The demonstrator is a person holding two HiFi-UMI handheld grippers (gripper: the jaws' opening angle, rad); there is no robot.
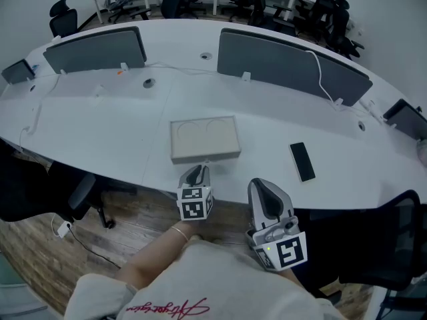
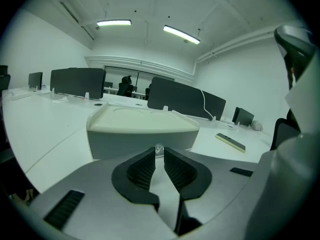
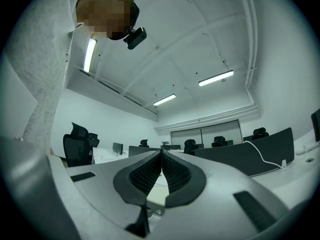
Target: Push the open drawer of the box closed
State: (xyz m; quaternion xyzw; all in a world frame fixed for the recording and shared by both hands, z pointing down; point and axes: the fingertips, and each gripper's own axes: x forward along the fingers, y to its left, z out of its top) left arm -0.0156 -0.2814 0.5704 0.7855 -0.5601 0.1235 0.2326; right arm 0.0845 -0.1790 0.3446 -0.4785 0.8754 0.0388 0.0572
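A: Box position?
B: Box [image 1: 204, 139] on the table [image 1: 100, 125], close to its near edge. The drawer front [image 2: 140, 141] looks flush.
A: Grippers?
B: Left gripper [image 1: 198, 171] is at the box's near face, jaws pinching the small clear knob [image 2: 159, 148]. Right gripper [image 1: 261, 187] is just right of it, off the table, jaws clenched on nothing.

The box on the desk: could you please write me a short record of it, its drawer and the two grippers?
box: beige, flat-topped, on the white desk near its front edge
drawer: none stands out; the box's front looks flush
left gripper: tips at the box's front face, jaws a narrow gap apart, a small pale knob at the tips; whether they pinch it is unclear
right gripper: jaws together, empty, held off the desk's edge, clear of the box
phone: dark, flat, right of the box, apart from it
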